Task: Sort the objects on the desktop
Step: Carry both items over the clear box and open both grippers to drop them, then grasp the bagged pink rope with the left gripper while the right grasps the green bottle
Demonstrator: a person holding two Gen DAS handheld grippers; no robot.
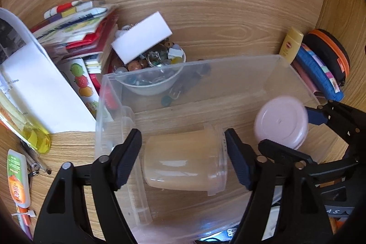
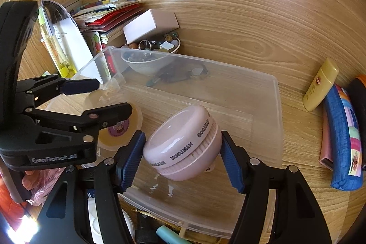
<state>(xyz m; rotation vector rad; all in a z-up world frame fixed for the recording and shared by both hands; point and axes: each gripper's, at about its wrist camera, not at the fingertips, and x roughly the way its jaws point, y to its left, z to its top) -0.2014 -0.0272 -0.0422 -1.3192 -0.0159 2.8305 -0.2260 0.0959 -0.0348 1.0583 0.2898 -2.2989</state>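
A clear plastic bin (image 1: 194,63) (image 2: 278,106) stands on the wooden desk. A translucent jar (image 1: 183,161) (image 2: 121,129) with beige contents lies on its side on the bin's floor. My left gripper (image 1: 183,161) (image 2: 109,98) straddles that jar, open, its pads a little off the jar's ends. A pink round case (image 2: 180,143) (image 1: 281,122) marked HYMTOOR hangs tilted over the bin. My right gripper (image 2: 181,152) (image 1: 286,129) is shut on the case, one blue pad pressed to each side.
Behind the bin sit a white bowl of beads (image 1: 155,81), a white box (image 1: 141,38) and a stack of books (image 1: 75,31). A yellow tube (image 2: 320,86) and a blue pencil case (image 2: 343,138) lie right of the bin. A glue bottle (image 1: 18,177) lies at left.
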